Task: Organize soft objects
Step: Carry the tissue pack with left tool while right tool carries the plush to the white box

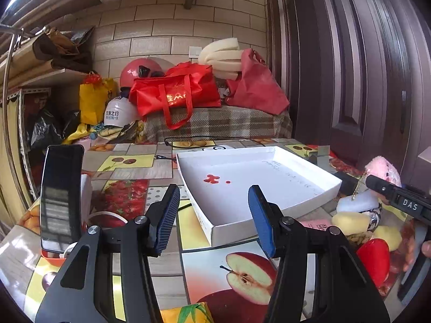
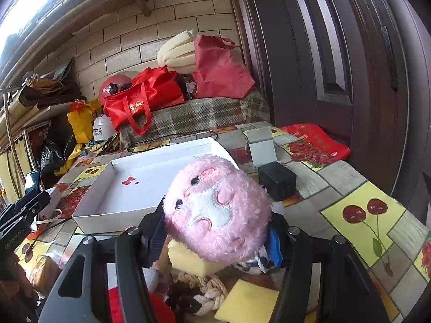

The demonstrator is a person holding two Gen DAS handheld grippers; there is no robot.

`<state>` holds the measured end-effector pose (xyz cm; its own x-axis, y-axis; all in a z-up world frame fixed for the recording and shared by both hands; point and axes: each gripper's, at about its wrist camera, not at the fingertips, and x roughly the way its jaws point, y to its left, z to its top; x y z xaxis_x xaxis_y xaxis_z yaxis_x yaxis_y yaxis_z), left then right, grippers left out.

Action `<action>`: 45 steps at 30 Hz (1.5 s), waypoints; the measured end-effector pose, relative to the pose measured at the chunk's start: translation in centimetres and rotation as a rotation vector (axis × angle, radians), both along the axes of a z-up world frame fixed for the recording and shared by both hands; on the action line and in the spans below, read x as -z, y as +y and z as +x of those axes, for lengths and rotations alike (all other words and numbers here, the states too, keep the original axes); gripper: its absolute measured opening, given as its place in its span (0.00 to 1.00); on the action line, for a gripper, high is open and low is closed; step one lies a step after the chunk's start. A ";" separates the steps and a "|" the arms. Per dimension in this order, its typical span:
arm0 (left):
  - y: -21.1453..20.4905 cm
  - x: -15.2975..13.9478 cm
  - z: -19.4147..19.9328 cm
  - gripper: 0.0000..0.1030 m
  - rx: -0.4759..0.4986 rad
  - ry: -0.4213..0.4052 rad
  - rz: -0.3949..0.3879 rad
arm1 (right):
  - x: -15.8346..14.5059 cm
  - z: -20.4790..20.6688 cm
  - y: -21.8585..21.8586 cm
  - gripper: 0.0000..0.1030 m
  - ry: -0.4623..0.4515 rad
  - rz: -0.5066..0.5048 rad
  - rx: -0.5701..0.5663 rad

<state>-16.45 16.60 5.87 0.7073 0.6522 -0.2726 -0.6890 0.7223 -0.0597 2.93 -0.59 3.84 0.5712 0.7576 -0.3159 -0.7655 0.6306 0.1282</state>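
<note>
Left wrist view: the left gripper [image 1: 214,215] is held with fingers spread apart and nothing between them, parked just in front of the white tray [image 1: 272,210], probably so it's ready for drop-offs.

Right wrist view: the right gripper [image 2: 215,235] is clamped on the pink plush [image 2: 215,212], lifted off the pile of sponges [image 2: 246,300], apparently for the tray [image 2: 89,216].

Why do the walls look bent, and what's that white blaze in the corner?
Both wrist views use fisheye lenses, so the brick wall and the door bow outward. In the right wrist view, daylight blows out the top-left corner; the close pink plush stays evenly lit. The left wrist view shows glare on the phone screen.
</note>
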 end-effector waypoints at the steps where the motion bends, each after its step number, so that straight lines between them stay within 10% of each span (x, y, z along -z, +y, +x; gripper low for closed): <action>1: 0.2 -0.1 -0.6 0.51 0.009 0.000 -0.031 | 0.0 0.1 0.0 0.59 -0.002 0.002 0.001; 5: 1.3 -0.7 -4.6 0.62 0.064 0.001 -0.174 | 0.1 0.3 -0.6 0.61 0.009 0.023 -0.008; 7: 1.8 -0.6 -6.5 0.96 0.024 0.047 -0.205 | 0.1 0.3 -0.7 0.61 0.009 0.025 -0.012; 15: 0.3 4.1 -5.4 1.00 0.003 0.256 -0.436 | -0.1 -0.2 -0.5 0.61 -0.020 0.020 -0.031; 20: -1.3 5.4 -1.9 0.94 0.016 0.400 -0.389 | -0.2 -0.1 -0.5 0.61 -0.014 0.022 -0.030; 22: -0.9 5.6 -1.8 0.50 0.016 0.421 -0.385 | -0.2 -0.1 -0.5 0.61 -0.014 0.023 -0.031; 23: -0.4 5.7 -2.0 0.48 0.025 0.412 -0.400 | -0.2 0.0 -0.5 0.61 -0.015 0.022 -0.031; 32: 0.1 1.0 -2.0 0.46 -0.016 0.103 -0.079 | -0.3 1.2 2.0 0.61 0.014 0.020 -0.005; 45: 4.1 0.2 7.7 0.47 -0.049 0.064 0.022 | -0.5 2.0 8.7 0.61 -0.066 -0.029 -0.059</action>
<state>-8.79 20.65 5.70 0.6561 0.6918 -0.3015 -0.7252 0.6886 0.0018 4.91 8.11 4.34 0.5463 0.7815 -0.3013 -0.8074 0.5871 0.0587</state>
